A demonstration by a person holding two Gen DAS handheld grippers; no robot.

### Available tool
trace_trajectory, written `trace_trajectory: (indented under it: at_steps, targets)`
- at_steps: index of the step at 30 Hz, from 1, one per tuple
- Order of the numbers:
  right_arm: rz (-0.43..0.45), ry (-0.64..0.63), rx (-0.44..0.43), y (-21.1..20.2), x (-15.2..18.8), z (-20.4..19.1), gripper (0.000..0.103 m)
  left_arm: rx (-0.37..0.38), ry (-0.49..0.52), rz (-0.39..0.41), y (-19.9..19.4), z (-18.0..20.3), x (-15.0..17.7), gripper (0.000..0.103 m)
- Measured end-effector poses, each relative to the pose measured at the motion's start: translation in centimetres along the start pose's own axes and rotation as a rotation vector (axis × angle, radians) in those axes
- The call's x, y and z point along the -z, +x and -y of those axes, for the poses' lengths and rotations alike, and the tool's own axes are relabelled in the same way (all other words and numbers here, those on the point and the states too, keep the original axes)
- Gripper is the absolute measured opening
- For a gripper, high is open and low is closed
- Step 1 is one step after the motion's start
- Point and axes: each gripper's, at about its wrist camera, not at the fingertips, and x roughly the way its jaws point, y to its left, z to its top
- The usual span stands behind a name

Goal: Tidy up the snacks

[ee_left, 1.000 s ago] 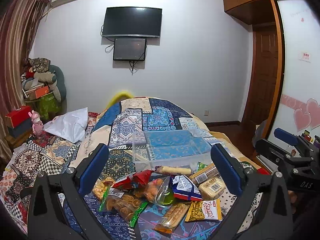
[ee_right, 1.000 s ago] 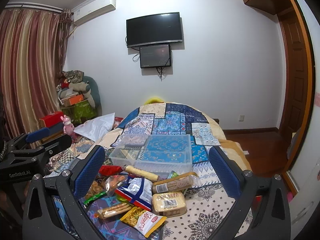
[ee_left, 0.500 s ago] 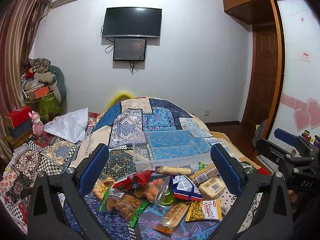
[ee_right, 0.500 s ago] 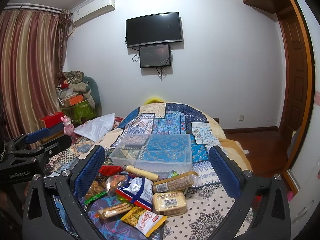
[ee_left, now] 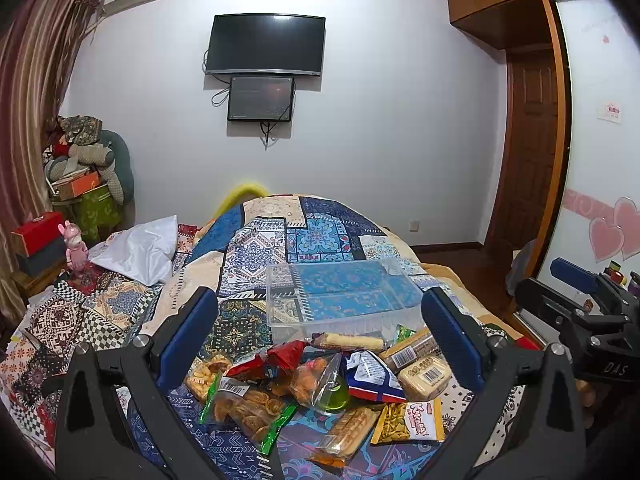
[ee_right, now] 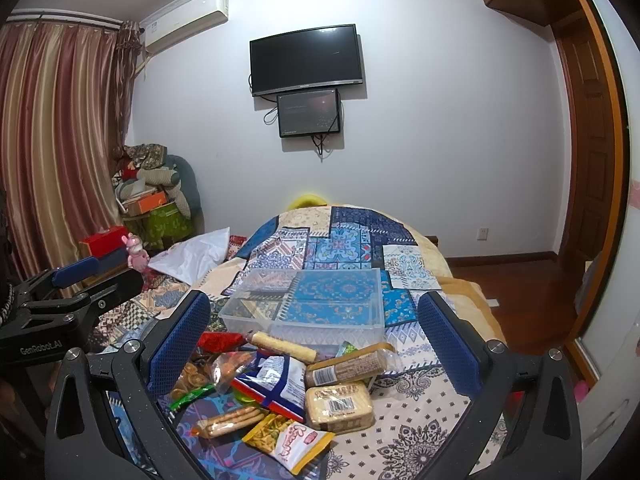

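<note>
Snack pile point(ee_right: 276, 380) sits on bed point(ee_right: 416, 432), just in front of clear box point(ee_right: 308, 304), so trip into box is short. Box empty, I think, long side runs left to right. Left gripper point(ee_left: 320, 344) and right gripper point(ee_right: 314, 344) hover over pile, jaws wide apart, holding nothing. Long yellow roll point(ee_right: 286, 347) lies slanted beside box wall.
</note>
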Motion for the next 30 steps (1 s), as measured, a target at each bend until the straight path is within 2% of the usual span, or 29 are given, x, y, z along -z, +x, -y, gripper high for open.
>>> trace_trajectory:
  at_steps: [19, 30]
  targets:
    - [-0.007, 0.008, -0.005, 0.1, 0.1, 0.1, 0.103, -0.003, 0.011, -0.003, 0.2, 0.1, 0.1, 0.103]
    - [-0.029, 0.023, -0.007, 0.9, 0.7, 0.6, 0.103, -0.005, 0.003, -0.034, 1.1, -0.1, 0.5, 0.103]
